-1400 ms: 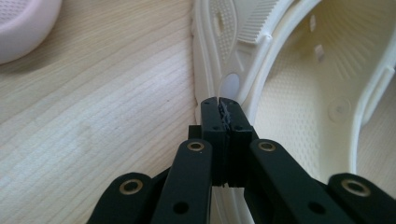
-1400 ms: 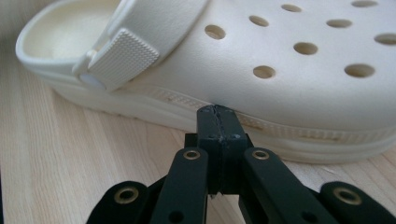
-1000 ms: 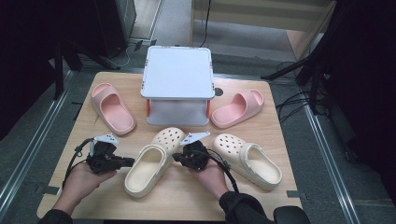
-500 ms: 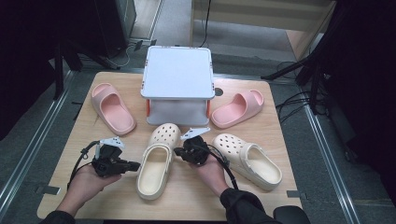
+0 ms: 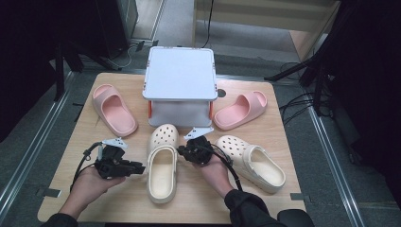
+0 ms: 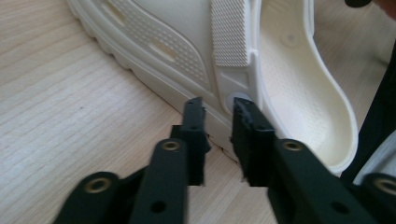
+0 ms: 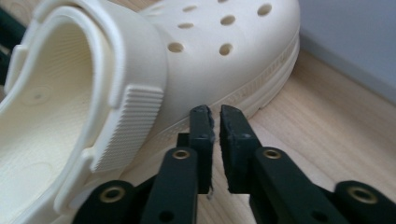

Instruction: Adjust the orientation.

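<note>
Four shoes are laid out on the wooden table (image 5: pixel 85 198) around a white box (image 5: pixel 180 73) at its far middle. Two pink slides (image 5: pixel 113 109) are placed left and right of the box. One cream clog (image 5: pixel 162 165) is stood near the middle, toe toward the box, between both tools; its mate (image 5: pixel 255 161) is angled off to the right, so pairing seems unfinished. The left hand-held gripper (image 6: pixel 217 109) is pressed against the clog's left side, jaws slightly parted, clasping nothing. The right hand-held gripper (image 7: pixel 214 112) is set against its right side, jaws nearly closed on nothing.
</note>
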Demonstrator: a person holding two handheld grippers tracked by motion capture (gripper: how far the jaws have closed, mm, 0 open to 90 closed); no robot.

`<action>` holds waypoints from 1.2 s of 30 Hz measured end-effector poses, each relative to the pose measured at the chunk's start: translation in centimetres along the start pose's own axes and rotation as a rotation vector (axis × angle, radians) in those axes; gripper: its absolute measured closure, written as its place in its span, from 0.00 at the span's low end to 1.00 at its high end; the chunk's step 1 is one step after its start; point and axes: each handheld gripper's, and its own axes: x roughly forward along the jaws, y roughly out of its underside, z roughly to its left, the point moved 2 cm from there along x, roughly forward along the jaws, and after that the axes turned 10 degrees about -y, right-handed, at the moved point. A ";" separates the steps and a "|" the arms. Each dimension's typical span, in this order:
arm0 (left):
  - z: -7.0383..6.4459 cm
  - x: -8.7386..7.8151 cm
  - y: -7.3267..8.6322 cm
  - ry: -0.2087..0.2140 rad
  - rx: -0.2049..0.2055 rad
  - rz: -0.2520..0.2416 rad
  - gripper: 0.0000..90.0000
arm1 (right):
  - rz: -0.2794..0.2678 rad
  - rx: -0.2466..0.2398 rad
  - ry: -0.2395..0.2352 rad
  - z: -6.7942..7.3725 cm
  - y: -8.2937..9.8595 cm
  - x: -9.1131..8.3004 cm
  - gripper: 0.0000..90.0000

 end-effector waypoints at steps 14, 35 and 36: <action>0.1 -1.0 -1.5 -0.006 0.042 -0.034 0.56 | -0.025 0.007 -0.084 0.6 0.7 -3.8 0.72; 0.2 -0.6 -3.3 0.025 0.076 -0.035 0.52 | -0.057 0.054 -0.069 -0.3 3.1 -11.8 0.69; 0.3 -0.6 -3.4 0.027 0.076 -0.036 0.52 | -0.053 0.052 -0.064 -0.5 3.3 -12.2 0.69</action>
